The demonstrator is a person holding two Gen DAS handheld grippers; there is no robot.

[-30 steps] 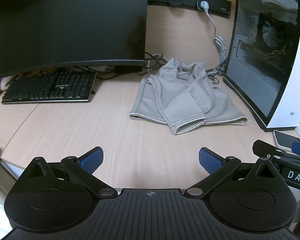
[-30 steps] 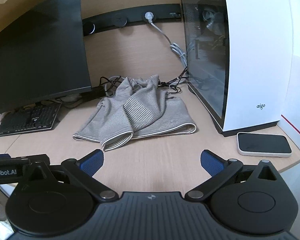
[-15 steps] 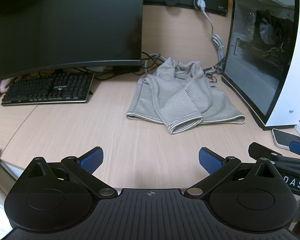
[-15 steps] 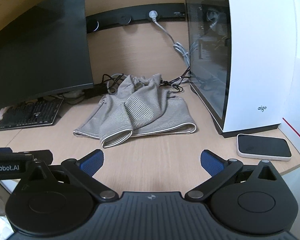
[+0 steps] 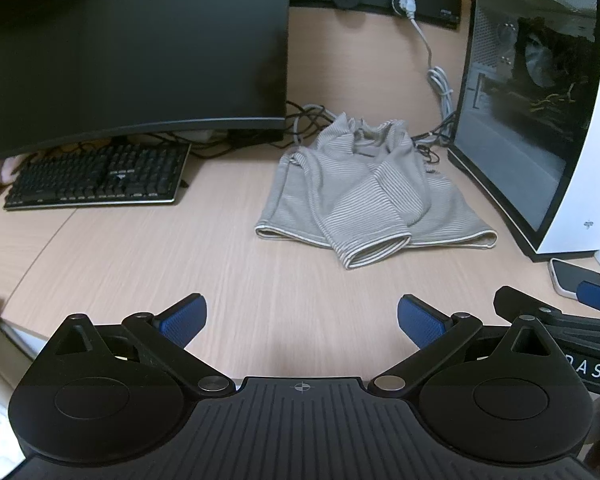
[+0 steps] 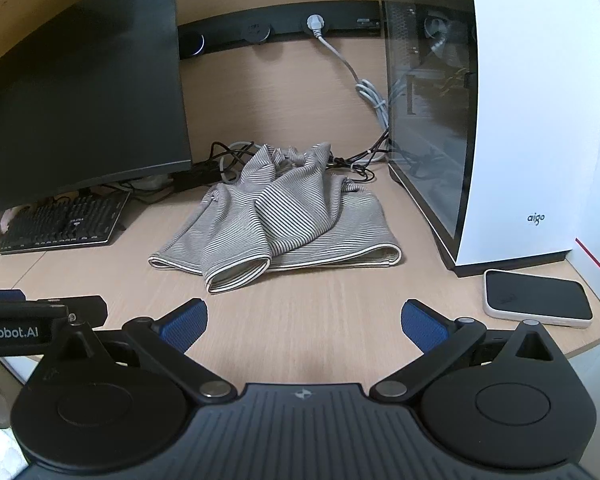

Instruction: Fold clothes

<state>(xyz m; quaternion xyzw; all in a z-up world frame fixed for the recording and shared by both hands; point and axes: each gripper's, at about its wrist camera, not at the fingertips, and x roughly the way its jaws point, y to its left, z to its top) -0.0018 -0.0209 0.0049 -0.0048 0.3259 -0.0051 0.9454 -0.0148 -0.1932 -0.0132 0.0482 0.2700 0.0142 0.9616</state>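
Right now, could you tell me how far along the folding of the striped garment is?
Nothing looks folded yet: the striped garment lies rumpled on the desk, bunched at the back near the cables, one sleeve draped across the body. Nothing is in hand: the left tool and right tool are both open, short of the cloth. Flattening, folding and grasping all remain.

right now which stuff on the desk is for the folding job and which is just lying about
For the job:
striped shorts
left gripper, open
right gripper, open

Just lying about:
monitor
keyboard
computer case
phone
cables
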